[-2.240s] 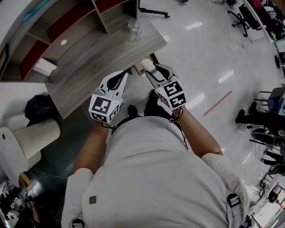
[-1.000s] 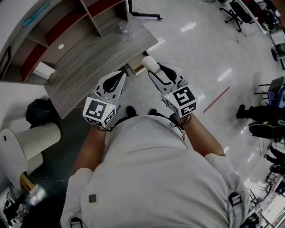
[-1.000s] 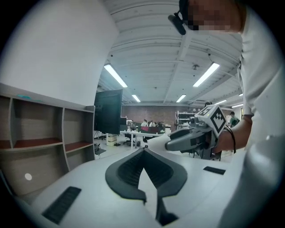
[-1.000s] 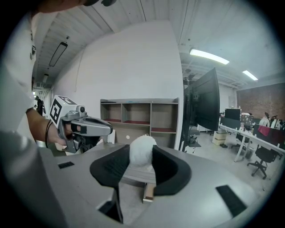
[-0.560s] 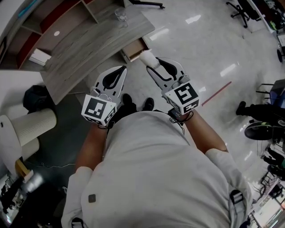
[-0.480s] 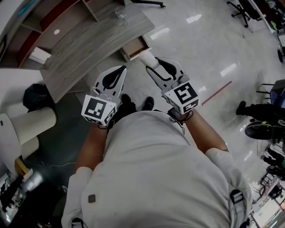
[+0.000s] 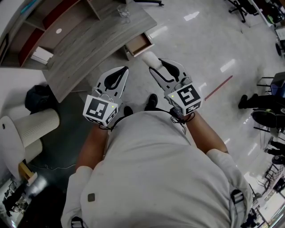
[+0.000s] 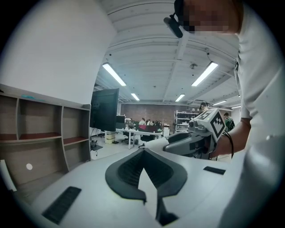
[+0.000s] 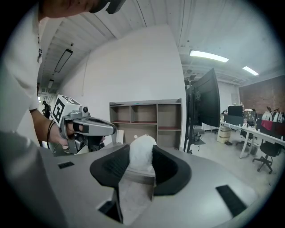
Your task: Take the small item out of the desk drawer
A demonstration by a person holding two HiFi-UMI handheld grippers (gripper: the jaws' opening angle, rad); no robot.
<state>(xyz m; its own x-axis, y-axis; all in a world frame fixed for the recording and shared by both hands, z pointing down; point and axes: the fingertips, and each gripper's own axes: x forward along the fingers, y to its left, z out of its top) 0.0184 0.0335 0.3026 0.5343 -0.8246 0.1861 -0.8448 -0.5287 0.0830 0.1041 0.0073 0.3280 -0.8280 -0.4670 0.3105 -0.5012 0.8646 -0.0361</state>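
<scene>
The small item [image 7: 150,58] is a white fluffy lump, and my right gripper [image 7: 152,62] is shut on it, held out over the shiny floor. In the right gripper view the white item [image 9: 141,153] fills the gap between the dark pads, with my right gripper [image 9: 141,161] closed round it. My left gripper [image 7: 123,70] is level beside it on the left, shut and holding nothing; the left gripper view shows my left gripper [image 8: 142,152] with its tips meeting. The desk drawer [image 7: 139,44] stands pulled open under the grey desk [image 7: 89,49], a short way beyond both grippers.
A glass [image 7: 124,10] stands on the desk's far end and a white box [image 7: 41,55] lies in the shelf unit. A black bag [image 7: 38,108] and a white ribbed bin [image 7: 35,129] sit at the left. Office chairs [image 7: 262,109] stand at the right.
Both grippers have drawn back from the desk together, the white item still in the right one. The open drawer now lies farther off, with more bare floor between.
</scene>
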